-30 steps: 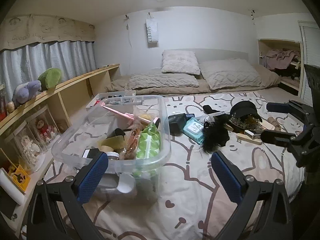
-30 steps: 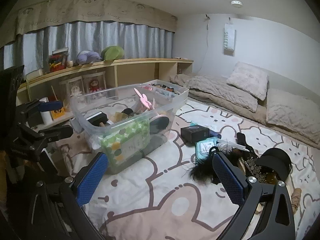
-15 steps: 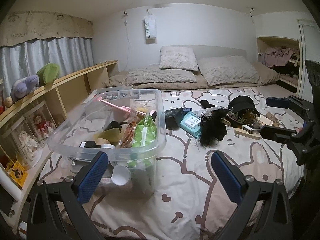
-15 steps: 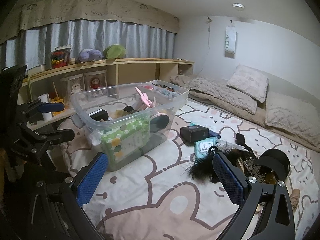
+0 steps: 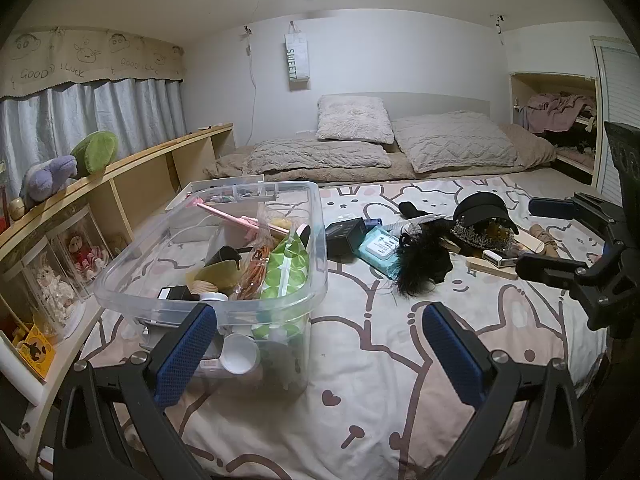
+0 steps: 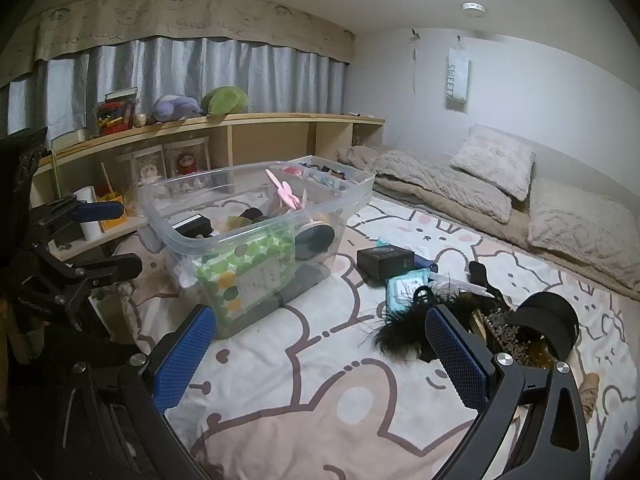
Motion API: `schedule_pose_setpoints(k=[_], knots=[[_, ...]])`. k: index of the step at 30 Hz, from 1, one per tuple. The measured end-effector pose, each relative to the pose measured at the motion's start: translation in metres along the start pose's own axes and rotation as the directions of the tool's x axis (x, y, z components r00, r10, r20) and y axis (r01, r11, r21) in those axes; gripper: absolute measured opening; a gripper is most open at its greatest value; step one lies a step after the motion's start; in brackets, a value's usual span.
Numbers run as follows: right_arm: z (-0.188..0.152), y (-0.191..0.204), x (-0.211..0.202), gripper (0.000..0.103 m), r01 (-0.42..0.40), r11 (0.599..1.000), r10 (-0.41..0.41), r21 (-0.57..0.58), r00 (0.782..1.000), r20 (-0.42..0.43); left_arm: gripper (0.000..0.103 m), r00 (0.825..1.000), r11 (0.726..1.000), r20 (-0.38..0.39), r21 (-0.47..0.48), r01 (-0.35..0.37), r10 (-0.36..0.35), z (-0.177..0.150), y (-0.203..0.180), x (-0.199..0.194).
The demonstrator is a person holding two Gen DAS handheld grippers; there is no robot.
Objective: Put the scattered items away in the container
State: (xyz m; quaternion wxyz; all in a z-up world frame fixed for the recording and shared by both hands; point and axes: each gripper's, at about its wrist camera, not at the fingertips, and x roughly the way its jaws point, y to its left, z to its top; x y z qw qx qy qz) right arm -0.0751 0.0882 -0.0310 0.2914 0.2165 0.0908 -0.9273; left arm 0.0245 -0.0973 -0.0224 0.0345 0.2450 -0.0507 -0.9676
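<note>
A clear plastic bin (image 5: 320, 280) (image 6: 352, 196) stands on the bed, holding a green dotted pack (image 5: 286, 268), a pink stick and other items. Scattered to its right lie a black box (image 5: 346, 233) (image 6: 385, 261), a teal wipes pack (image 5: 378, 246), a black feather piece (image 5: 420, 260) (image 6: 400, 330), a black cap (image 5: 480, 208) (image 6: 548, 320) over a beaded crown, and a wooden brush (image 5: 490, 268). My left gripper (image 5: 320, 352) is open and empty, in front of the bin. My right gripper (image 6: 320, 360) is open and empty, near the feather piece.
A wooden shelf (image 5: 120, 176) with plush toys and doll cases runs along the left of the bed. Pillows (image 5: 452, 140) and a folded blanket lie at the far end. Each gripper shows at the other view's edge (image 5: 580, 264) (image 6: 80, 240).
Both grippers have drawn back and risen a little, so the bin and the scattered items look farther away. Nothing on the bed has moved.
</note>
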Motion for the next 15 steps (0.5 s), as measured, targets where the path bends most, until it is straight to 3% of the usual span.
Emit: schedule_pose_setpoints(k=[15], knots=[[-0.0004, -0.0005, 0.0010, 0.103, 0.001, 1.000, -0.001, 0.004, 1.000, -0.009, 0.103, 1.000, 1.000, 0.001, 0.000, -0.006, 0.006, -0.0026, -0.0004, 0.0036]])
